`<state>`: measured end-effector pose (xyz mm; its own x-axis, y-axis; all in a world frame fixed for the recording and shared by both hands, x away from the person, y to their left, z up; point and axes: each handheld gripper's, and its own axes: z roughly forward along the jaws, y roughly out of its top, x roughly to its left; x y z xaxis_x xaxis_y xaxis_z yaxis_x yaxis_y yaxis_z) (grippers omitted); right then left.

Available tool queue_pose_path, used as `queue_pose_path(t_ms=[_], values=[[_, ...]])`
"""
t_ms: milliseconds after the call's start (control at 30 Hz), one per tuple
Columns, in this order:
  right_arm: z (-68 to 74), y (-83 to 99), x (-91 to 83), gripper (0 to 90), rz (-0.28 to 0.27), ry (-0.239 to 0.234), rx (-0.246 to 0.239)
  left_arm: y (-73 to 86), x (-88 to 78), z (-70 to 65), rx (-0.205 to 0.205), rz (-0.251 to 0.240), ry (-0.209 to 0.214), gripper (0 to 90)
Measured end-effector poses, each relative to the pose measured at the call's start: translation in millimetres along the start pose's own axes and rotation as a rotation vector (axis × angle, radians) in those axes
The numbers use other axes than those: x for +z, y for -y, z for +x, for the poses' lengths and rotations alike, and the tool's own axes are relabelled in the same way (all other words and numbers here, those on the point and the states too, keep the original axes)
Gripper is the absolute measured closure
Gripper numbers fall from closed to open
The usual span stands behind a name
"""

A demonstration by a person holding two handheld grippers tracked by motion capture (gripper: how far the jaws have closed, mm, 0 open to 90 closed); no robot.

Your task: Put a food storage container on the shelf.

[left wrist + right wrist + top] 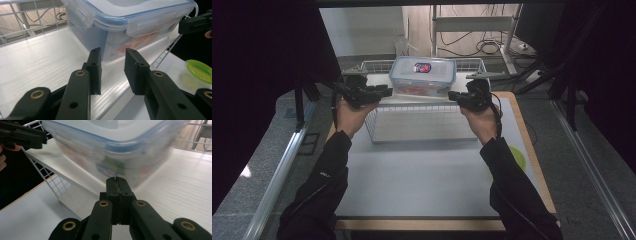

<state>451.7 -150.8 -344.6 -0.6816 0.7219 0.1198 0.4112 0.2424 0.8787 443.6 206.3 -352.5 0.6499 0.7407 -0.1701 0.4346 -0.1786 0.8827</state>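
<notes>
1. Probably fairly light but bulky: a rigid clear plastic box (pixel 423 75) with hard, smooth walls, likely slippery under narrow fingers.
2. Best taken from both ends at once, under the lid rim or at the latches; a one-sided pinch would likely tip it.
3. Looks like: see-through body, blue-edged snap lid, a label on top, orange and red contents dimly visible inside.
4. Sits on the raised white shelf inside the wire basket (pixel 377 112), at the far middle of the worktop (pixel 422 170).
5. Left gripper (pixel 113 68): fingers parted by a moderate gap, empty, just near the box's wall.
6. Right gripper (pixel 117 185): fingers pressed together, holding nothing, close to the box.
</notes>
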Motion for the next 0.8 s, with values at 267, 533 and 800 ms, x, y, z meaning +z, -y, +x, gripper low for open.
queue_pose_path(t_ms=[267,533,800], values=[[-1.0,-7.2,13.5,89.7,0.016,0.038,-0.019,-1.0,6.3,-4.8,0.009,0.010,0.012,66.9],[-6.1,-4.0,13.6,88.9,0.015,0.032,-0.010,7.5,2.2,-9.0,0.022,0.001,0.015,63.1],[0.8,7.2,-1.6,67.0,-0.005,-0.009,-0.030,24.4,-7.2,-30.0,0.102,0.003,0.009,45.9]])
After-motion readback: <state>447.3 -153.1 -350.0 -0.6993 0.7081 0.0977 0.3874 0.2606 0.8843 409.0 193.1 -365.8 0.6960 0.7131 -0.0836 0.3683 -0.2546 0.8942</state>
